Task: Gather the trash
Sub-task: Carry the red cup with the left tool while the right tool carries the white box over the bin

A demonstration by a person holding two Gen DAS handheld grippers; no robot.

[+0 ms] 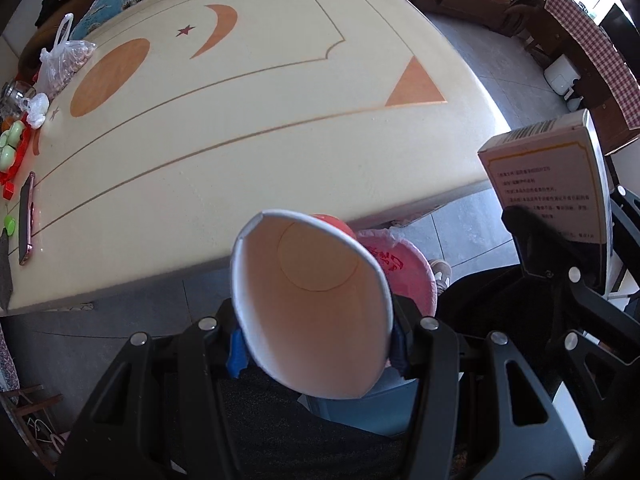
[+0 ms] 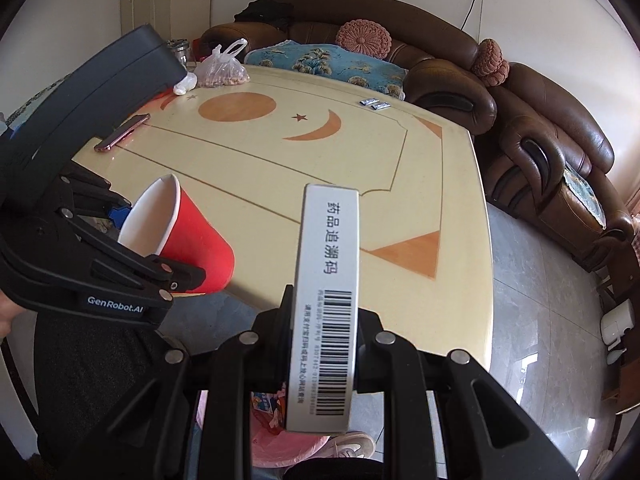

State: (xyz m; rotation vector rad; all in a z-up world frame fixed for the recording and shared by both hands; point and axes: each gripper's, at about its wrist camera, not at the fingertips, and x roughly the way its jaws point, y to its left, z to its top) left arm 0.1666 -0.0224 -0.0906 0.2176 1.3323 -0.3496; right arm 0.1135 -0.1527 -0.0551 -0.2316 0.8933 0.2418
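My left gripper (image 1: 316,332) is shut on a red paper cup (image 1: 312,304) with a white inside, squeezed oval, held off the table's near edge; the cup also shows in the right wrist view (image 2: 188,236). My right gripper (image 2: 322,320) is shut on a white medicine box (image 2: 326,300) with a barcode, also seen in the left wrist view (image 1: 552,184). A bin lined with a pink bag (image 1: 404,268) stands on the floor below both grippers, and shows under the right gripper (image 2: 280,436). Two small silver sachets (image 2: 375,103) lie at the table's far edge.
The cream table (image 2: 280,168) has orange sun and moon shapes. A phone (image 2: 122,133), a plastic bag of nuts (image 2: 222,70), a glass jar (image 1: 16,94) and a red tray with green cups (image 1: 12,148) sit at its left end. A brown sofa (image 2: 540,128) wraps behind.
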